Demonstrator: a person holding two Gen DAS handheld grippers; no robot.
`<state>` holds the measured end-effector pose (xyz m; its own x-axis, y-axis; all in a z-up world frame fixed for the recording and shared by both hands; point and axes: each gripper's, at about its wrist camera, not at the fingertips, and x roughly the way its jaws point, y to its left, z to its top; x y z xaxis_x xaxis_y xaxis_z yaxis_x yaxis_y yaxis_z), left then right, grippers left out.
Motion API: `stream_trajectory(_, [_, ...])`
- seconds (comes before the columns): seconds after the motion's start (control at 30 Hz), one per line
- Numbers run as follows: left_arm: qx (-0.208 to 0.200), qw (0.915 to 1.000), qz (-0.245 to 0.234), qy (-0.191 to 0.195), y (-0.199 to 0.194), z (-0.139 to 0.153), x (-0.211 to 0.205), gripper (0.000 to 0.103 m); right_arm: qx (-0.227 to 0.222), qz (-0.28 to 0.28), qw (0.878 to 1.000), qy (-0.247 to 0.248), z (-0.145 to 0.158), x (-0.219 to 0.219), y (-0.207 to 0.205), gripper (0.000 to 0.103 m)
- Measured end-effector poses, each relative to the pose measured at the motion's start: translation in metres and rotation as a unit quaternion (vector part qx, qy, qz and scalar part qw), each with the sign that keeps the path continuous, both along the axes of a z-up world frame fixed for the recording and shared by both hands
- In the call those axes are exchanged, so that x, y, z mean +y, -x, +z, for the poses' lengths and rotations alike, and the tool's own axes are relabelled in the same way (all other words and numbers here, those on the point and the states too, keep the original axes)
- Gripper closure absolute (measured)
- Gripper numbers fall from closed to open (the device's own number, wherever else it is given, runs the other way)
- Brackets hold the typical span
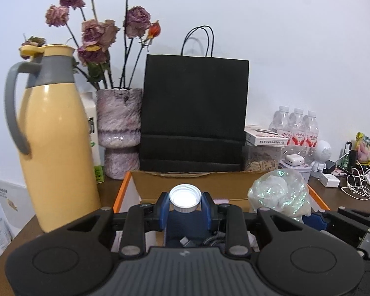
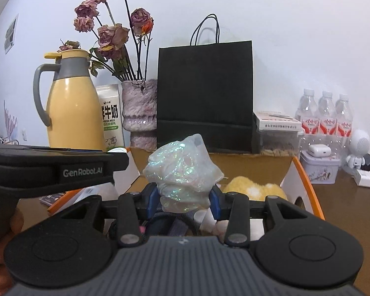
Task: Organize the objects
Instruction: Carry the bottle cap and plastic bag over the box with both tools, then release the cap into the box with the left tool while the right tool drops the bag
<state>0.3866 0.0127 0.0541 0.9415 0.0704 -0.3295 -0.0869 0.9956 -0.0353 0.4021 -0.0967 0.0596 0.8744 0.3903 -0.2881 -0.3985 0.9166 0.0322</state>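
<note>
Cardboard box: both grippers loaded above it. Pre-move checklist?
1. Left gripper holds the white-capped bottle between its fingers: ok.
2. Bottle upright, cap on: ok.
3. Right gripper clamps the iridescent bag: ok.
4. Bag's grip secure: cannot tell, soft film bulges above the fingers.
5. Cardboard box open beneath both: ok.
6. Free space in the box: cannot tell, a yellow plush item already lies inside.
</note>
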Motion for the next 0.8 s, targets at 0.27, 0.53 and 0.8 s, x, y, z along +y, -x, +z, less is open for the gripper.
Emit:
stream_trajectory(0.27, [0.005,0.9999,-0.001,-0.017,-0.024,-0.006,0.004,0.077,0.007,-0.001,1.0,0.008,-0.002,-0.002,-0.027,0.061])
stream_trajectory(0.53, [0.002,0.9995,-0.006,-0.032,-0.036,-0.009,0.004,0.077,0.011,0.011,1.0,0.014,-0.006,0.0,-0.039,0.061])
stream_trajectory(0.8, [0.011,0.9991,-0.013,-0.038,-0.042,-0.013,0.001,0.076,0.015,0.01,1.0,0.022,-0.005,0.0,-0.046,0.056])
